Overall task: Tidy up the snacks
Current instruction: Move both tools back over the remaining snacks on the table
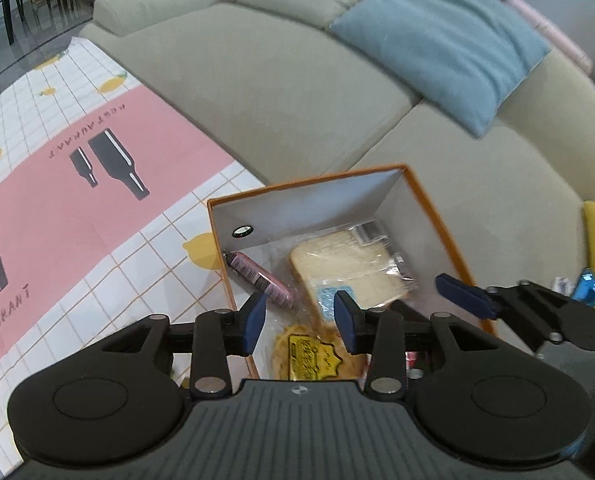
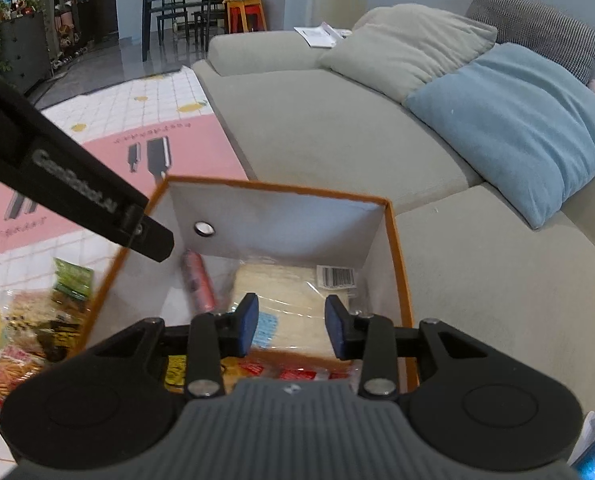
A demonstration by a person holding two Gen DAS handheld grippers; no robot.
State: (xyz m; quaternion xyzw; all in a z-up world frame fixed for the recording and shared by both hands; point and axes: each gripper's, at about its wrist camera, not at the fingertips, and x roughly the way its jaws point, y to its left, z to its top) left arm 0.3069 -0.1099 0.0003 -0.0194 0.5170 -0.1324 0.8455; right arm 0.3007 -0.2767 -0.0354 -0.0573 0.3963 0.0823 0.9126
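An orange-edged box (image 1: 425, 196) with white inner walls stands on the mat against the sofa. It holds a wrapped bread slice (image 1: 349, 272), a pink sausage (image 1: 261, 280) and a round pastry with a yellow label (image 1: 309, 354). My left gripper (image 1: 300, 318) is open and empty above the box's near end. In the right wrist view the same box (image 2: 397, 240) shows the bread (image 2: 293, 288), the sausage (image 2: 197, 280) and red-labelled packets (image 2: 297, 374). My right gripper (image 2: 291, 326) is open and empty over the box. Its fingers (image 1: 461, 294) also show in the left wrist view.
Several snack packets (image 2: 29, 320) lie on the mat left of the box, one green (image 2: 73, 278). The grey sofa (image 1: 297, 80) with a blue cushion (image 1: 449, 44) runs behind the box. The left gripper's body (image 2: 77, 192) crosses the right view's left side.
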